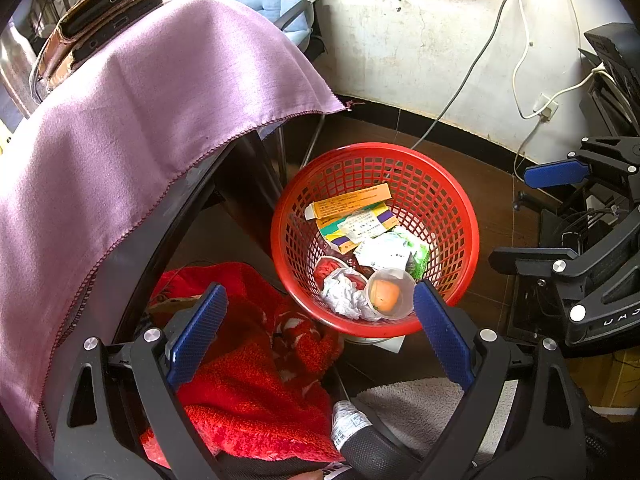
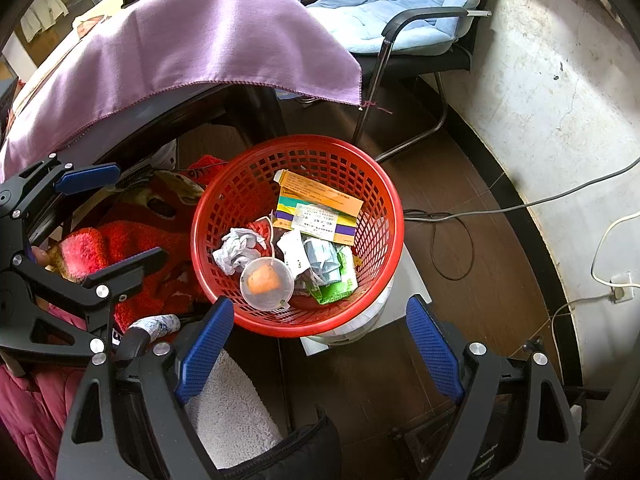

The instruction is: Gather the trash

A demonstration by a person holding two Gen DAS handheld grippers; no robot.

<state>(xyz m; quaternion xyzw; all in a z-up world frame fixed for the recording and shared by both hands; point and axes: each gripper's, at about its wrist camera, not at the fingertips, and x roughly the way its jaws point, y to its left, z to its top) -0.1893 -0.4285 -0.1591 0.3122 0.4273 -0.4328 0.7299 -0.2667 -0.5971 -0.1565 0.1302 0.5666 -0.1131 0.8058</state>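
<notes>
Risk: red basket (image 2: 240,184) sits on a small white tub, so a bump from left gripper (image 1: 320,312) or right gripper (image 2: 320,340), both spread wide w/ nothing held, could tip it & spill boxes, crumpled paper (image 2: 236,250), clear cup (image 2: 266,282) onto floor beside table.

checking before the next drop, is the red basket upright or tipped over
Upright. The red basket shows its round rim facing up, and the clear cup, crumpled paper and orange box rest inside.

one red basket (image 2: 384,216), one clear cup (image 2: 267,279), one crumpled paper (image 2: 237,250), two grippers.
</notes>
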